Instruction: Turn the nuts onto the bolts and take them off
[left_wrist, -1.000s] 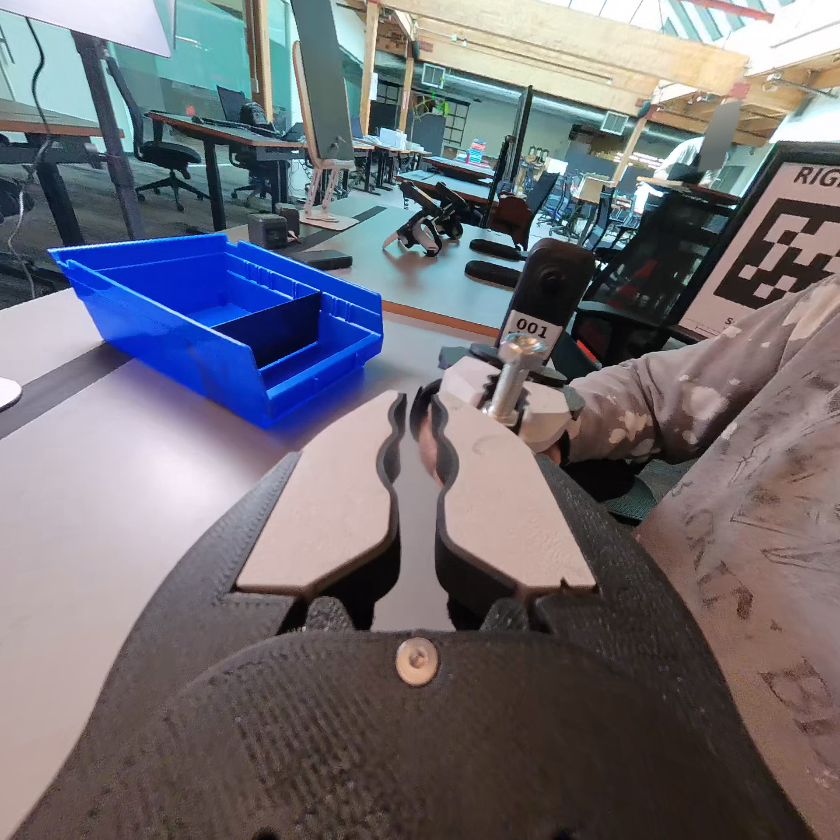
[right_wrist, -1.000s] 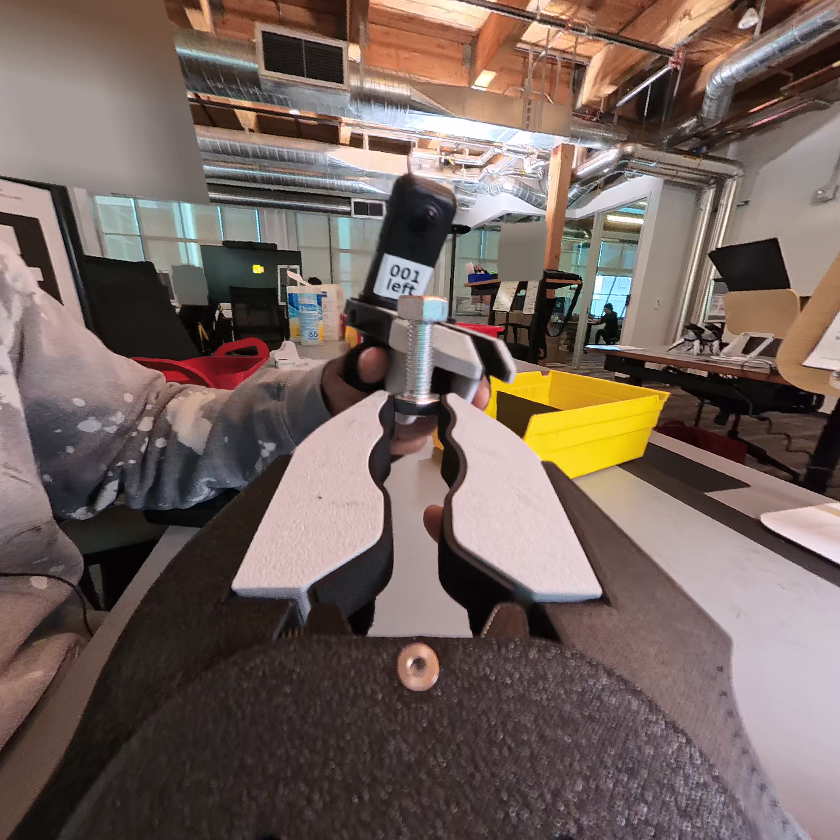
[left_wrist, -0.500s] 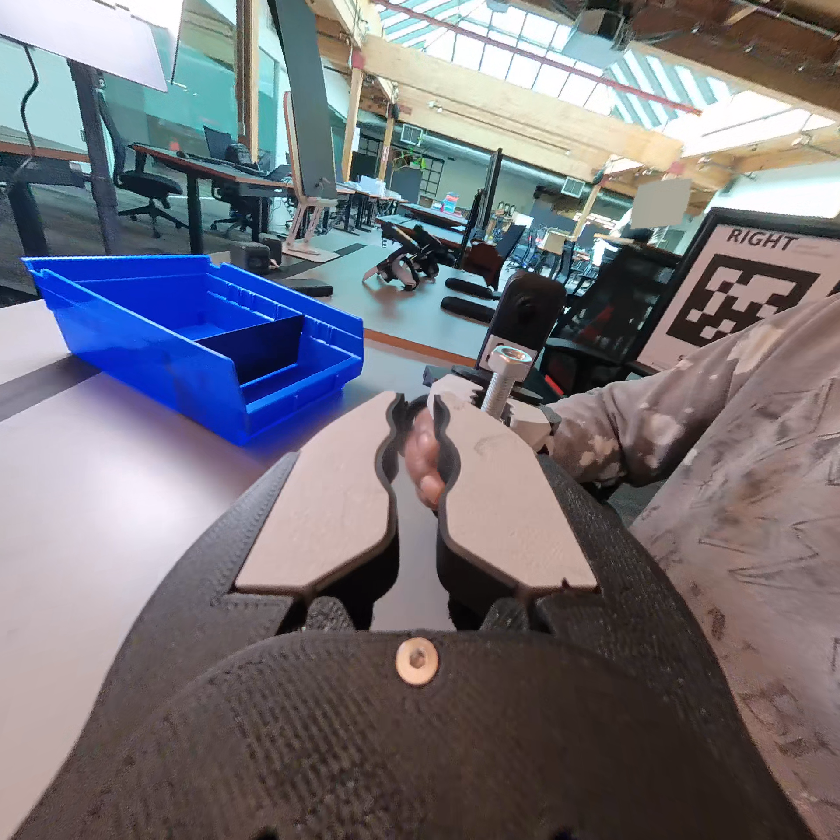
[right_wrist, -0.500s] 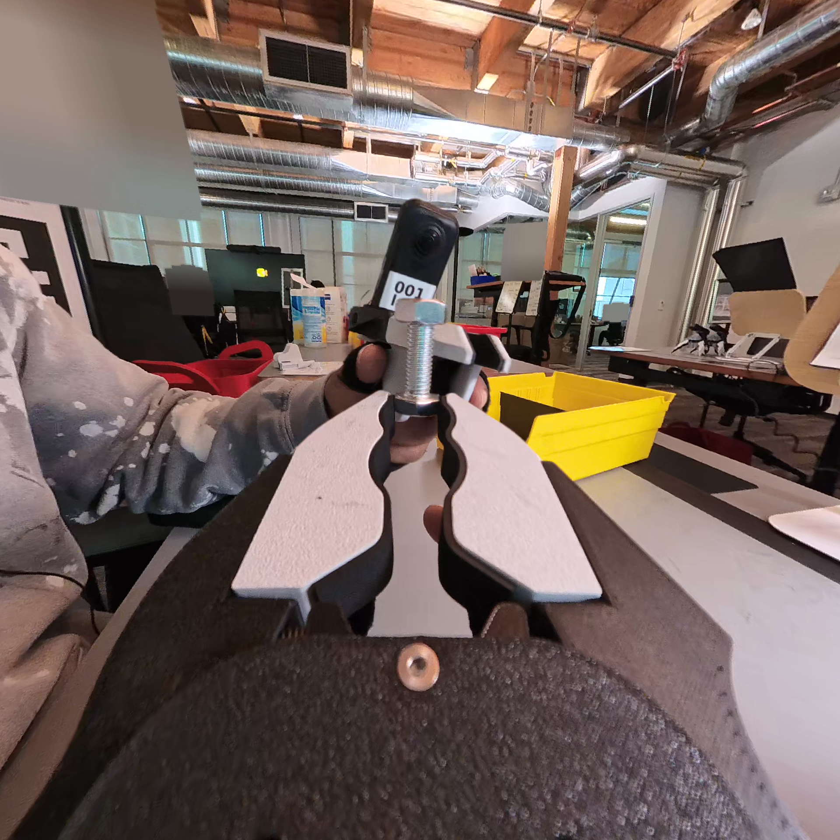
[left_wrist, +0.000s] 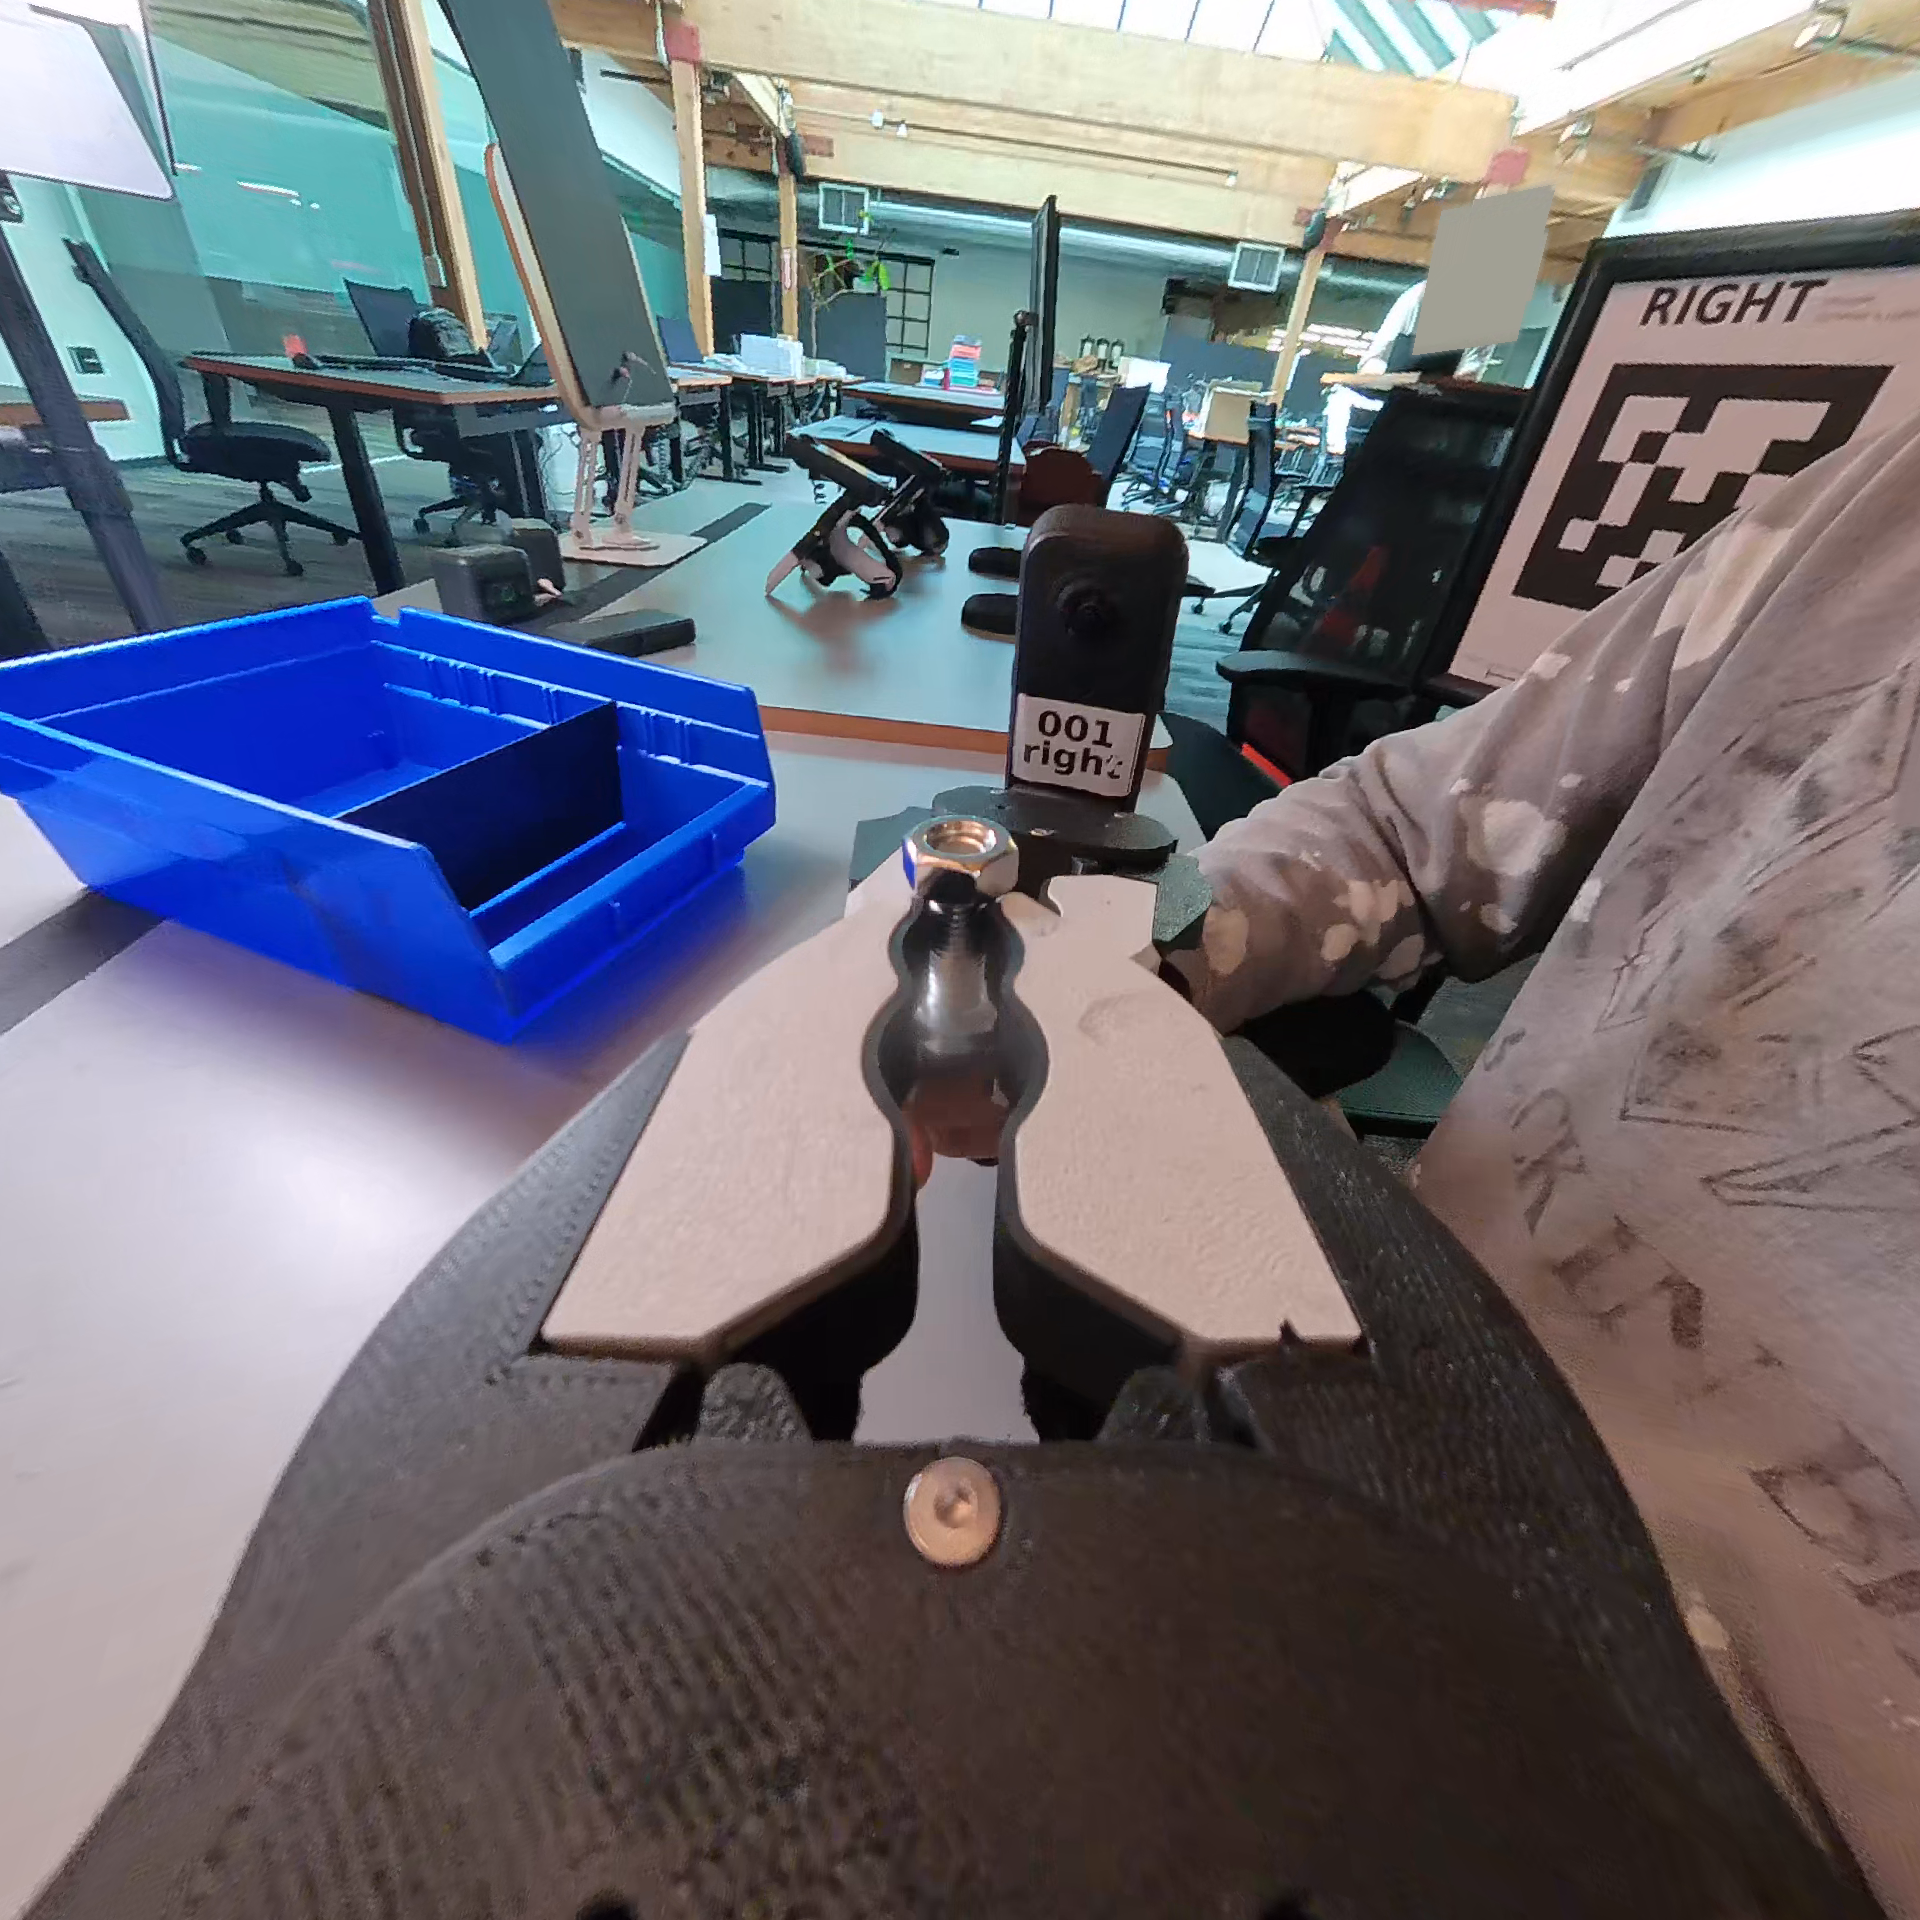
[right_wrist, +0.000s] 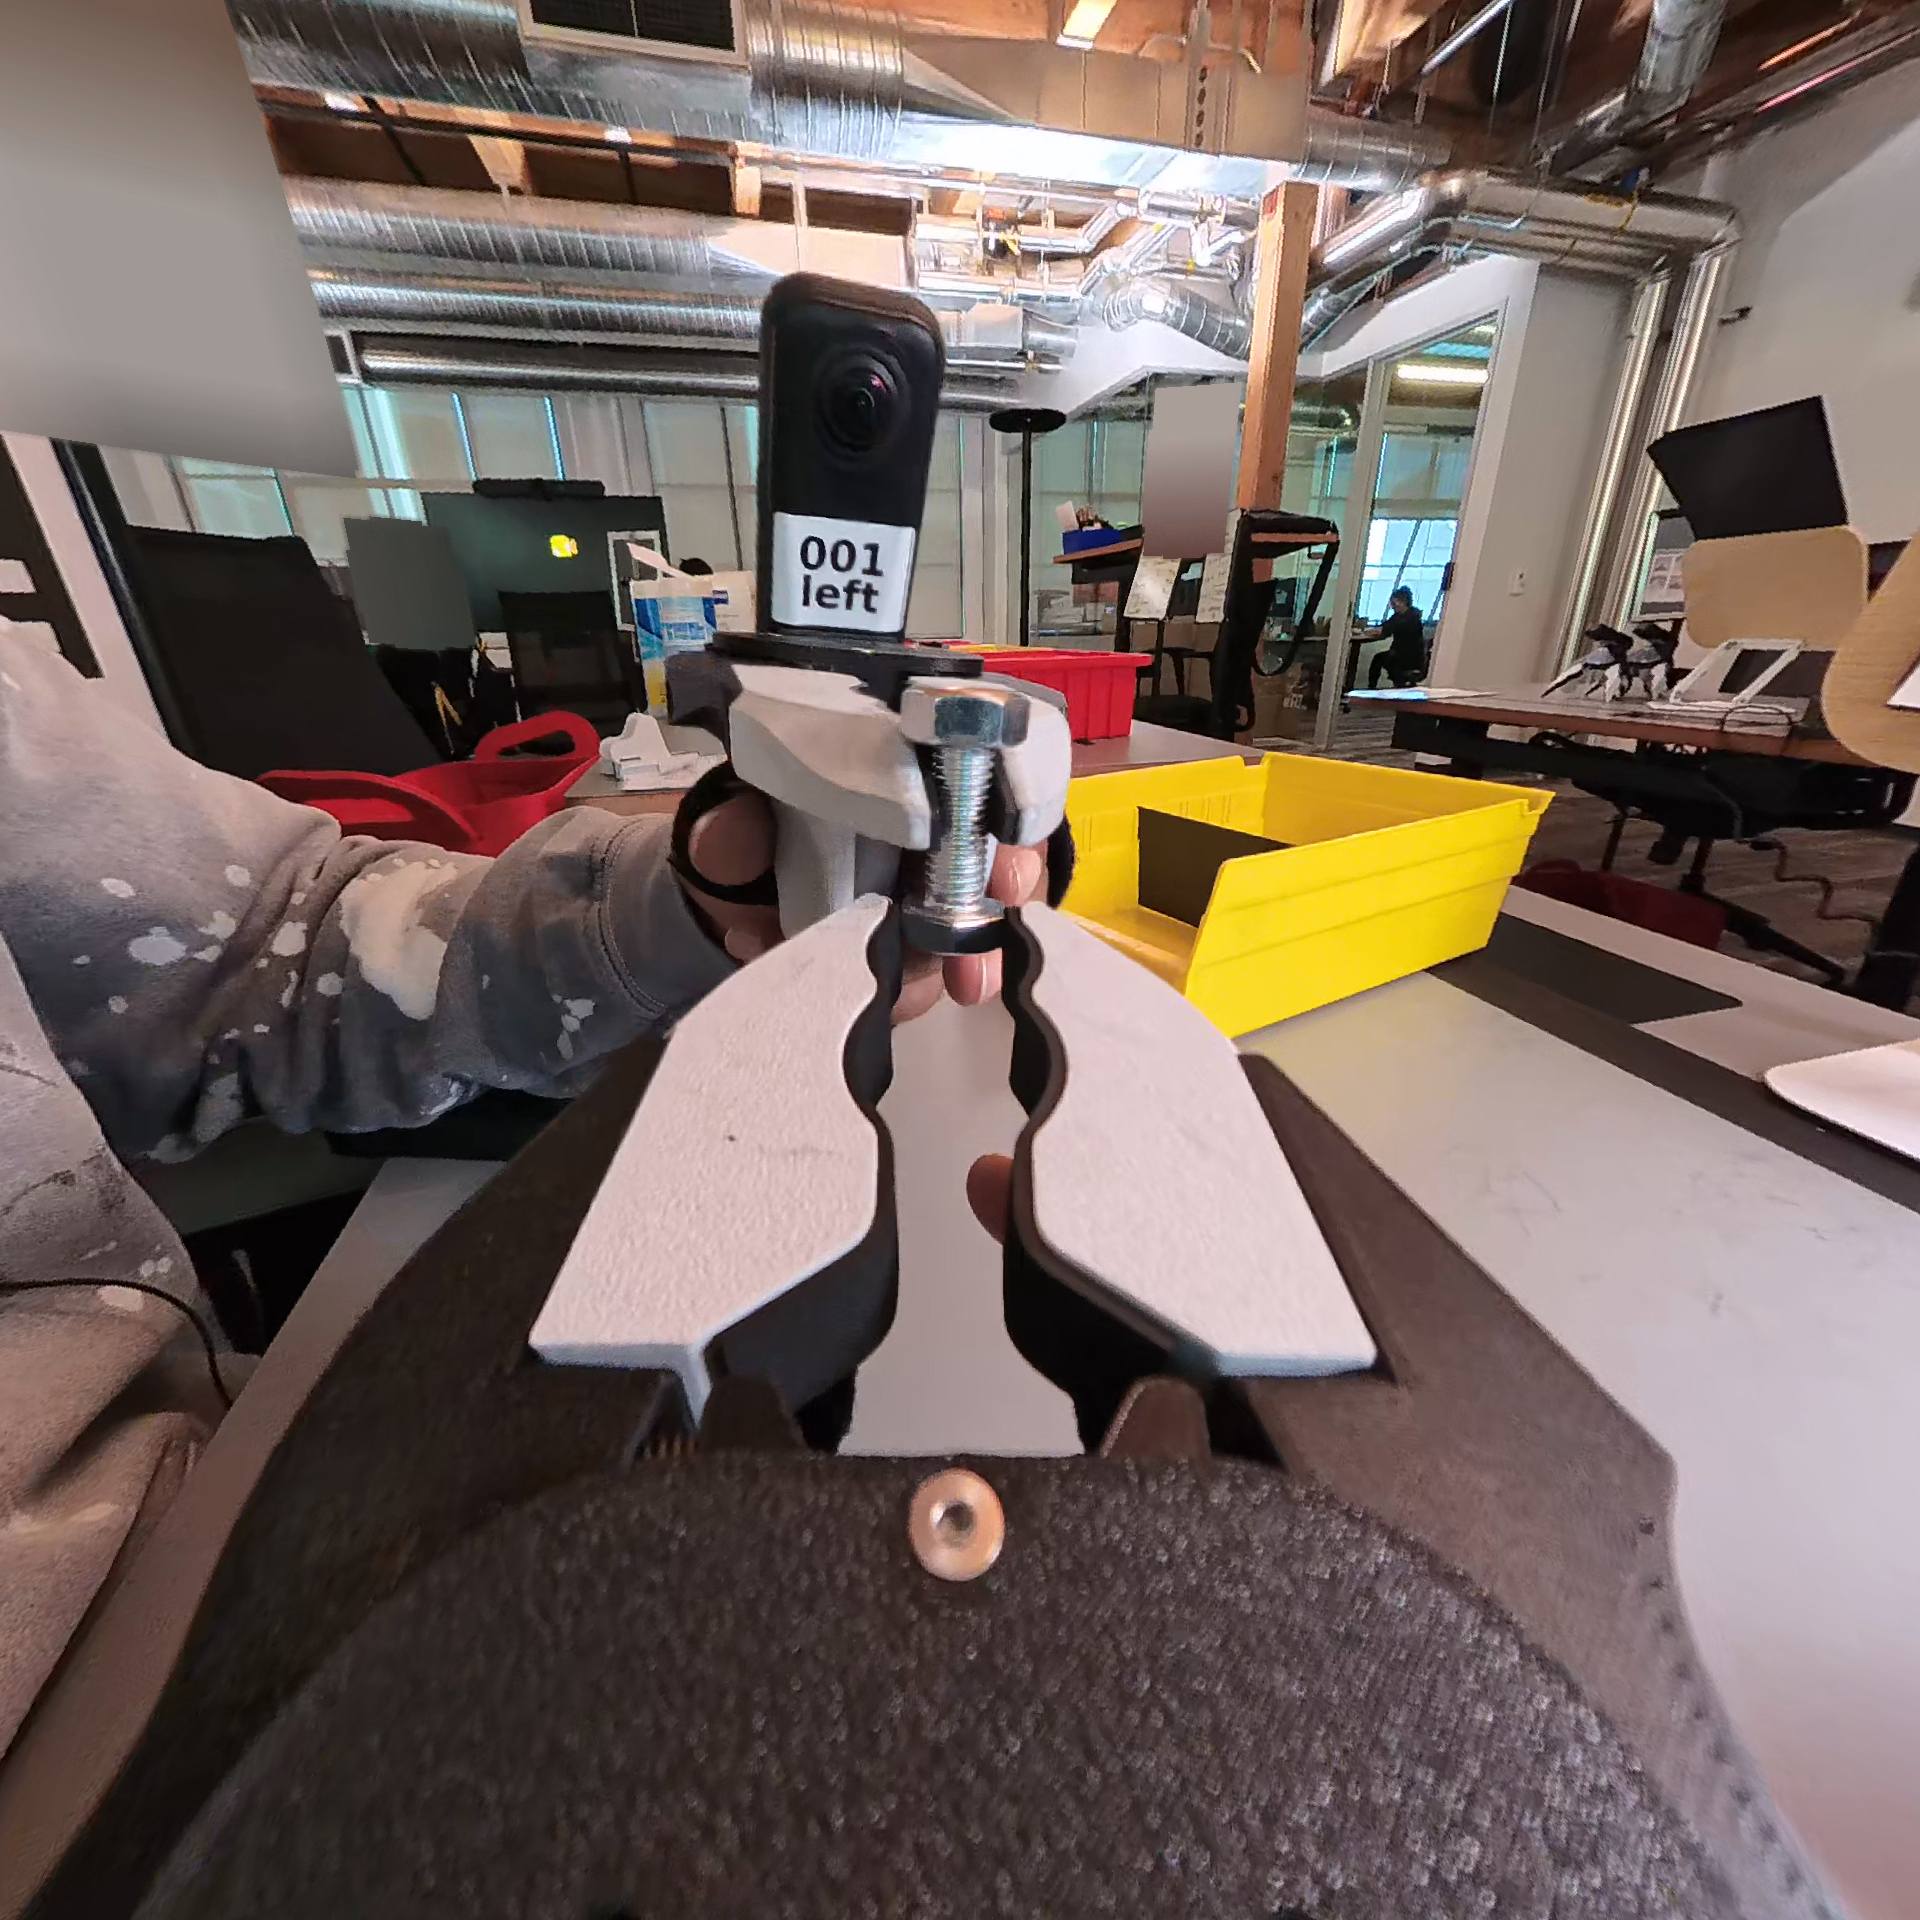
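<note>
A silver bolt (right_wrist: 961, 821) stands upright in the air with its hex head on top. My left gripper (left_wrist: 954, 914) is shut on the bolt's threaded shank (left_wrist: 948, 977) just under the head; it also shows in the right wrist view (right_wrist: 961, 790). A silver nut (right_wrist: 951, 923) sits on the bolt's lower end. My right gripper (right_wrist: 954, 925) is shut on that nut from below. In the left wrist view only the right gripper's black camera body (left_wrist: 1096, 644) and finger edges show behind the bolt. The nut is hard to make out there.
A blue bin (left_wrist: 416, 883) stands on the grey table (left_wrist: 208, 1195) to the left. A yellow bin (right_wrist: 1351, 904) stands to the right, with a red bin (right_wrist: 1049, 686) and a red basket (right_wrist: 488, 774) behind. The person's spattered sleeve (left_wrist: 1455, 831) fills the near side. The tips of both grippers are at nearly the same place.
The bolt stood to the right of my left fingers before; now it sits between them. The left gripper has come closer to the right one. The right gripper has stayed on the nut.
</note>
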